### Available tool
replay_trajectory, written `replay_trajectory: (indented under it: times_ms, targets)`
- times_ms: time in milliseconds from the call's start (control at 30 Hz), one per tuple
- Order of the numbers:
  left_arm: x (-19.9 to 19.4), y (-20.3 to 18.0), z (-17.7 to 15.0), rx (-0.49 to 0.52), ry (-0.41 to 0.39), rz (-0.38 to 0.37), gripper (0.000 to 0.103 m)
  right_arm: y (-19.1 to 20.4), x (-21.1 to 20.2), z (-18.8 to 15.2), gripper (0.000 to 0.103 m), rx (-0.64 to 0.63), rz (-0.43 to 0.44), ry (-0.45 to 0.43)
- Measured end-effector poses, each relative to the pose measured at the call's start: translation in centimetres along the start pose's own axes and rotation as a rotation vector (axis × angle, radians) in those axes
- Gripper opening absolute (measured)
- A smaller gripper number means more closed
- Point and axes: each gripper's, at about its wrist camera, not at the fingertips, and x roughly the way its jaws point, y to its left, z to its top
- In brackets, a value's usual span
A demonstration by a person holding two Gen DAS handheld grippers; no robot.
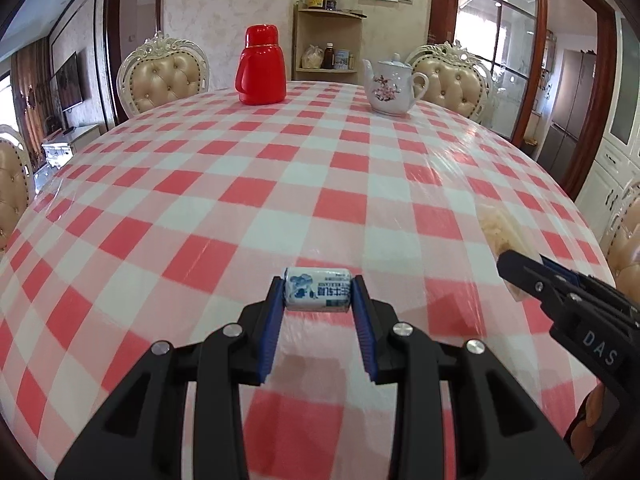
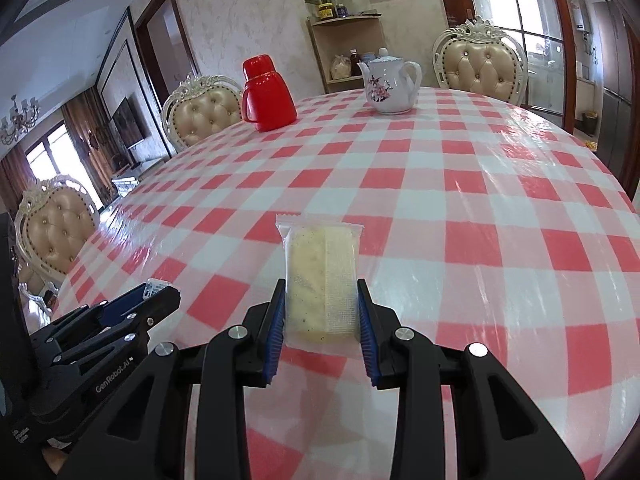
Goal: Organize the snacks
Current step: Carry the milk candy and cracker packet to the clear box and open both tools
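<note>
We hold a small white-and-blue candy (image 1: 317,289) crosswise between our left gripper's (image 1: 317,294) fingertips, clenched on its ends above the checked desk (image 1: 280,168). Our right gripper (image 2: 321,304) grasps a clear-wrapped cake (image 2: 320,276), pinched by its near half, the rest jutting forward.

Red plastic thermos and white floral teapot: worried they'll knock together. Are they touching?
Apart. The left wrist view shows checked tablecloth between the red plastic thermos and the white floral teapot.

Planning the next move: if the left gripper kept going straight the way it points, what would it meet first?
Probably the tablecloth; the left gripper, holding a candy, points downward, well short of the red flask.
</note>
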Motion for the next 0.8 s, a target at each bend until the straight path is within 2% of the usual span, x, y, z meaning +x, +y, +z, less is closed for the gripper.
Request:
replay_trajectory:
  times_ms: [367, 800]
  targets:
    - [-4.7, 0.1, -2.9, 0.028, -0.014, 0.011, 0.034, 2.4, -3.4, -2.3, 0.033, -0.075, 0.009, -0.003]
    - [-8.0, -0.4, -4.8, 0.049, -0.027, -0.04, 0.034, 4.0, -6.9, -4.0, 0.033, -0.147, -0.045, -0.02]
